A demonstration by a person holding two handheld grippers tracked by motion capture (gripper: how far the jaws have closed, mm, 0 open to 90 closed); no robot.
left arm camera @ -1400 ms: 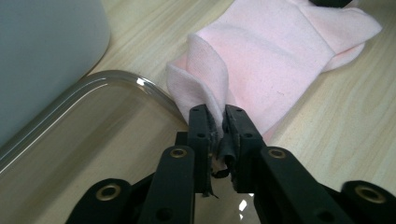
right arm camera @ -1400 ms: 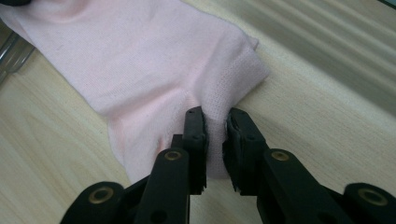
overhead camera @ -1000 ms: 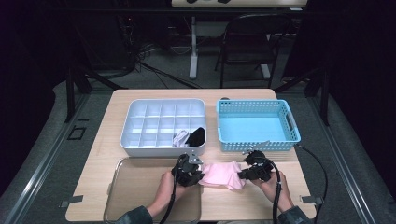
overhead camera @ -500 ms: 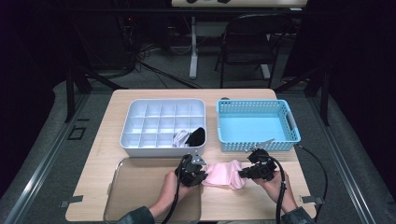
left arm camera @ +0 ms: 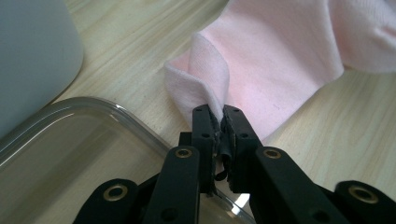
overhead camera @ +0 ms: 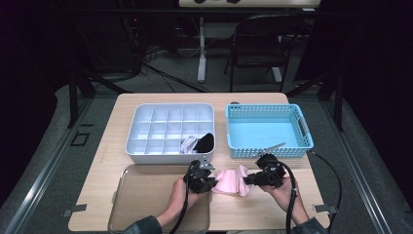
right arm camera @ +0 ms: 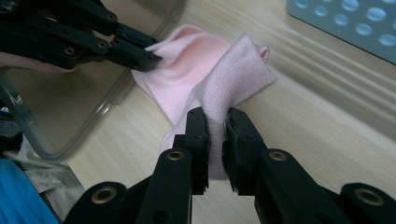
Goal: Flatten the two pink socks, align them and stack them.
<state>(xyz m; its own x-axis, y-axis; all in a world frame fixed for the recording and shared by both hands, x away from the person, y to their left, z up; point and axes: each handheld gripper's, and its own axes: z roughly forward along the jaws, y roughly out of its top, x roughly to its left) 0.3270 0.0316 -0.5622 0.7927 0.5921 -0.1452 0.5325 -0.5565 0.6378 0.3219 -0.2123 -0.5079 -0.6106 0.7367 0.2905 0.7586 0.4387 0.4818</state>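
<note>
**Two tools pinch one pink sock**

While it lies on the tabletop (overhead camera: 160, 173) between tray (overhead camera: 141, 195) and blue basket (overhead camera: 268, 129), the pink sock (overhead camera: 231, 180) is pinched; left tool (left arm camera: 217, 123) clamps one edge; right tool (right arm camera: 215, 128) squeezes a thick fold.

The pink cloth (left arm camera: 275, 60) runs past the left gripper view's top edge.

Lab-like room: dark surround, folding chair (overhead camera: 253, 48), floor cables (overhead camera: 160, 73), lone wooden table (overhead camera: 122, 161).

No legible txt, labels or nos. anywhere, as far as visible.
</note>
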